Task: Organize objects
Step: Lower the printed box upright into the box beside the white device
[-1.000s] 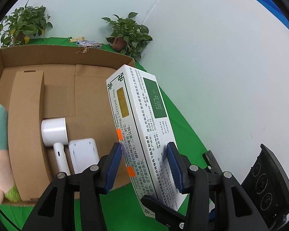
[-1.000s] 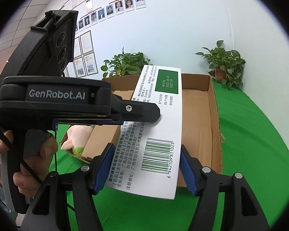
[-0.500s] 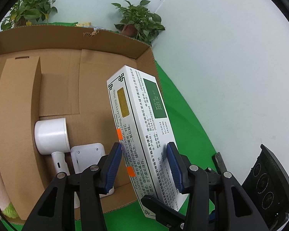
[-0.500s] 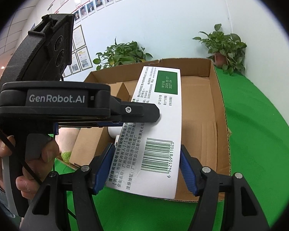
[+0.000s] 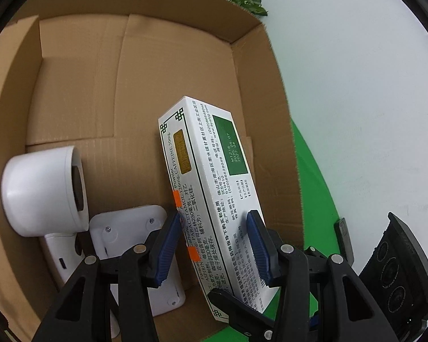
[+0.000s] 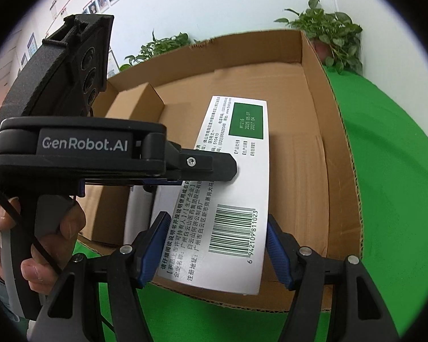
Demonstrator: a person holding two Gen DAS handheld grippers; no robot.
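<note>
A long, flat-sided white medicine carton [image 5: 211, 199] of smooth printed card, with a green panel, black text and a barcode on its broad face, is pinched by both sets of tongs at its near end and tilts over the open cardboard box [image 5: 80, 91]. The left tongs [image 5: 214, 245] press their ribbed blue pads on its narrow sides; the right tongs [image 6: 216, 248] clamp its broad face from edge to edge, just beside the left tool's black plastic body. The box is plain brown corrugated board with creased floor flaps and an upright inner divider. On its floor, left of the carton, lie a glossy white hair dryer [image 5: 42, 191] with a rounded barrel and a flat white plastic plate [image 5: 128, 228] with screws. The box sits on a bench [image 6: 385, 154] covered in bright green cloth, with leafy potted plants [image 6: 328, 28] against pale walls behind.
</note>
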